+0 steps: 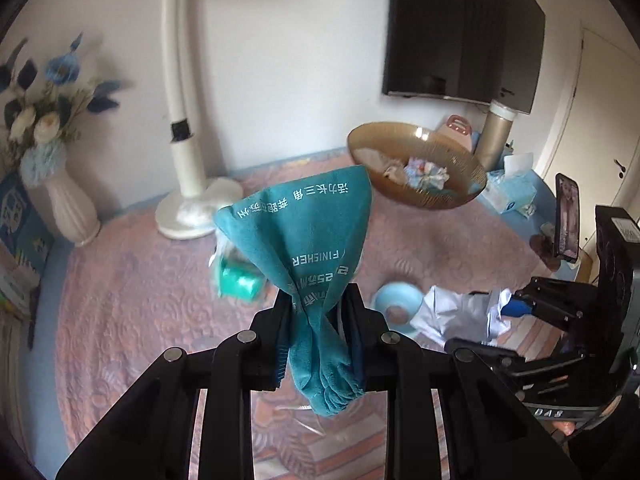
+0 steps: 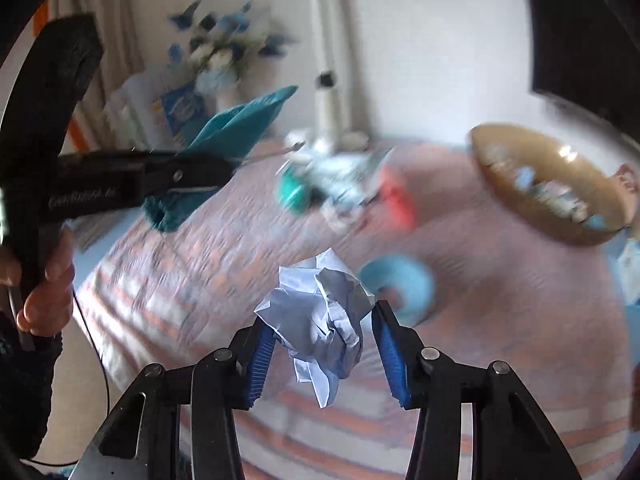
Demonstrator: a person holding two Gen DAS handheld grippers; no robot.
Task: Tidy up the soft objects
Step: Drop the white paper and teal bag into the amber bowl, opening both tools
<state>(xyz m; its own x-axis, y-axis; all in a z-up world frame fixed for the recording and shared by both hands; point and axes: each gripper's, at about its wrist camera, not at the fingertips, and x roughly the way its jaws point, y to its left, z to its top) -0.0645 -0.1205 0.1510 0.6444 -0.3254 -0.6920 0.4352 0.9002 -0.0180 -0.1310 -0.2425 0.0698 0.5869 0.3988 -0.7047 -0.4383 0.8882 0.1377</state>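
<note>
Teal towel [image 1: 308,248]: bunched and pinched in the left claw [image 1: 318,300], printed with white characters and the word FINISHER; it stood raised off the pink quilted bedspread [image 1: 132,288], its free end fanned out above the jaws.
Left claw: pressed together on the towel, which filled the gap between the black fingers; a hand [image 2: 44,280] gripped its handle.
Crumpled white paper [image 2: 320,320]: sat between the blue pads [image 2: 262,360] of the right claw [image 2: 320,354], up off the bedspread; the left pad touched it, while contact at the right pad could not be told.
Right claw: partly spread around the paper.
Amber bowl [image 1: 416,164]: near the far right of the bed, tilted in view, holding small pale and blue soft items.
Light-blue ring [image 1: 396,304]: lay on the bedspread just beside the paper.
Green packet [image 1: 236,280]: lay behind the towel, blurred.
Surroundings: white vase [image 1: 68,204] of blue and white flowers at far left, white lamp stand [image 1: 184,184], wall television [image 1: 464,28].
</note>
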